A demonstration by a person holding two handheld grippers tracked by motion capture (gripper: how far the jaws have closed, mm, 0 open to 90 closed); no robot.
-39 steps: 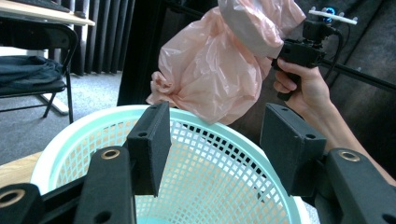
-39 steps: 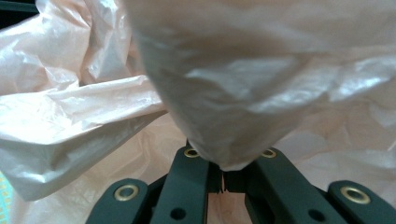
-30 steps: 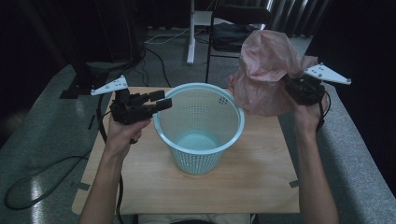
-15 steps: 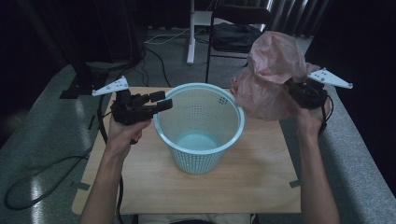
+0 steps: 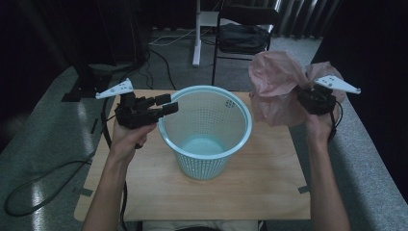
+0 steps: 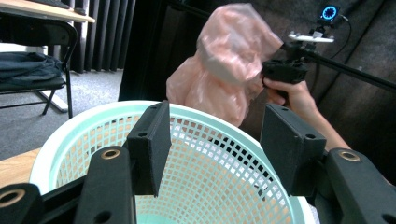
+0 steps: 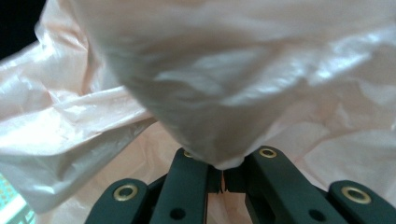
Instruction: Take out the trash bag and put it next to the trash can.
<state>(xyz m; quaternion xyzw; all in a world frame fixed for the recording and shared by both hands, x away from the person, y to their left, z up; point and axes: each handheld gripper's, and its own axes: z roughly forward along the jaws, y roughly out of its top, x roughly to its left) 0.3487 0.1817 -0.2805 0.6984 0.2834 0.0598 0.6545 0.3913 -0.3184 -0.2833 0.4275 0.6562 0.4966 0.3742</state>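
The room is dark, with a grey carpet floor, black curtains at the sides, and a black folding chair (image 5: 248,36) behind the wooden table (image 5: 269,183). Some black cables lie on the floor at the left of the table.

In the middle of the table stands a light turquoise plastic basket (image 5: 206,132), upright. Its wall is a grid of small holes and its rim is smooth and round. Inside I see only its pale bottom.

The left gripper (image 5: 163,106) is held just beside the left rim of the basket, pointing toward it. In the left gripper view its two black jaws stand wide apart, with nothing between them, and the basket rim is seen behind them (image 6: 219,140).

The right gripper (image 5: 302,96) is held up in the air at the right far corner of the table, apart from the basket. It holds a thin pink plastic bag (image 5: 276,91). The bag is half transparent, wrinkled and shiny, and it puffs out above and to the left of the gripper. In the right gripper view the jaws are nearly closed, pinching a gathered fold of the bag (image 7: 224,93) between them.
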